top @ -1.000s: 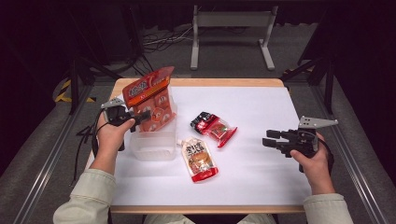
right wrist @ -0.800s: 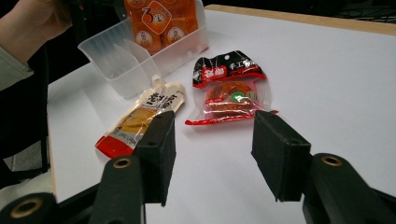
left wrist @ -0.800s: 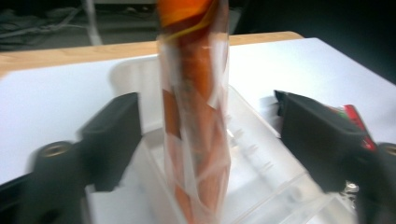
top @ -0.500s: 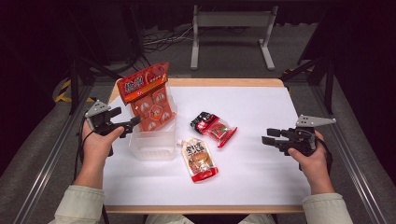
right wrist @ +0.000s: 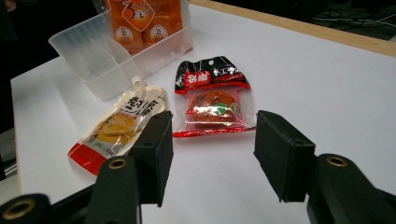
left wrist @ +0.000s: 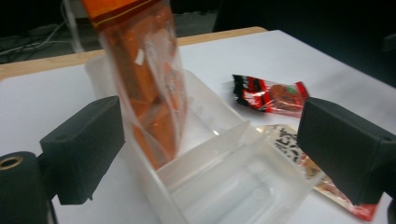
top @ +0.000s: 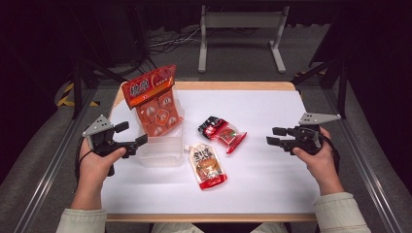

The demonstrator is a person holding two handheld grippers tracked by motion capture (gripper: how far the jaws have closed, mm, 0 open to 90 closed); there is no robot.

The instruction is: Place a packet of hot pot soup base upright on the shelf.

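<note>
White table, orange bag upright in clear bin.

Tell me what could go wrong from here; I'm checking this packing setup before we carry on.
The tall orange bag stands tilted in the far section of the clear bin, rising well above its rim; a nudge might tip it out. The open left gripper sits right beside the light bin and could shove it. The spouted pouch lies against the bin's near end, so the open right gripper may bump the bin when reaching.
</note>
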